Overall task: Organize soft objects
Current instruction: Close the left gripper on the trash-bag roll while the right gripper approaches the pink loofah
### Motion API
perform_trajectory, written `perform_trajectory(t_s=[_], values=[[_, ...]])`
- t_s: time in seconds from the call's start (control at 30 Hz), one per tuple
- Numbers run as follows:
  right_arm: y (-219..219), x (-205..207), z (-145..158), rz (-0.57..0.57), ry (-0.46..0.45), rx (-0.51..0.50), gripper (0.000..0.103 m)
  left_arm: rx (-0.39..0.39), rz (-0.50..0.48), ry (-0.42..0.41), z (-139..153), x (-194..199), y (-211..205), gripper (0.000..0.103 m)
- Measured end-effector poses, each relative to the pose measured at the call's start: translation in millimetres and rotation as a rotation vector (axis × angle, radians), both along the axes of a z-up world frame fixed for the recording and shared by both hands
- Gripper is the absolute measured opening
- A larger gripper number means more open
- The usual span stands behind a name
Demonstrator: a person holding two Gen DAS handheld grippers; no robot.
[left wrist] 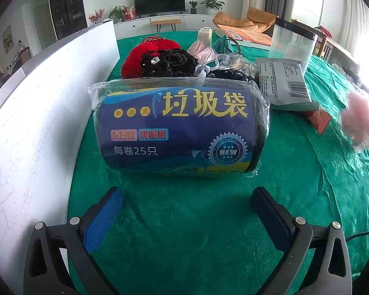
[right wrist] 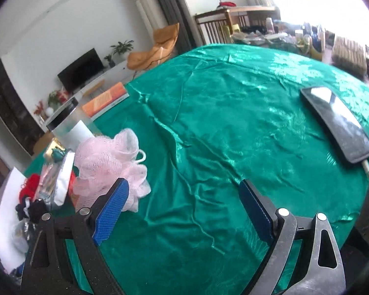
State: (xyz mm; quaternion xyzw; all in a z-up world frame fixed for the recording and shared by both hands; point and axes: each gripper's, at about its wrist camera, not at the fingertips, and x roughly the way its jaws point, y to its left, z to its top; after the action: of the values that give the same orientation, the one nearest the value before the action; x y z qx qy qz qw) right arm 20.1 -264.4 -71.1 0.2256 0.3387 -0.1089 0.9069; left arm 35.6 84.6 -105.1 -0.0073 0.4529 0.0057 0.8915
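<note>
Both tongs are held wide apart with nothing between them. Left tongs (left wrist: 187, 196), with blue pads, are seen low over the counter (left wrist: 184, 233), which is covered by a shiny green cloth. Just in front of them lies a blue roll of trash bags in clear plastic wrap (left wrist: 179, 127), apart from the pads. Behind the roll, a red ball of yarn (left wrist: 135, 59) and a black lacy soft thing (left wrist: 169, 64) are piled close together. A tall white board (left wrist: 37, 113) stands along the left side.

Right tongs (right wrist: 184, 196) are seen over bare green cloth. A pink mesh bath puff (right wrist: 108, 159) sits just beside the left pad. Whether they touch cannot be told. A dark flat phone (right wrist: 337, 123) lies well apart on the right. A clear jar with a black rim (right wrist: 66, 123) stands behind the puff.
</note>
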Motion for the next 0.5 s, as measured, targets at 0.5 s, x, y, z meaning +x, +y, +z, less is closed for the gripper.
perform_trajectory(t_s=[0.5], values=[[41.0, 17.4, -11.2, 0.252, 0.074, 0.005, 0.092, -0.001, 0.0, 0.0, -0.3, 0.0, 0.3, 0.103]])
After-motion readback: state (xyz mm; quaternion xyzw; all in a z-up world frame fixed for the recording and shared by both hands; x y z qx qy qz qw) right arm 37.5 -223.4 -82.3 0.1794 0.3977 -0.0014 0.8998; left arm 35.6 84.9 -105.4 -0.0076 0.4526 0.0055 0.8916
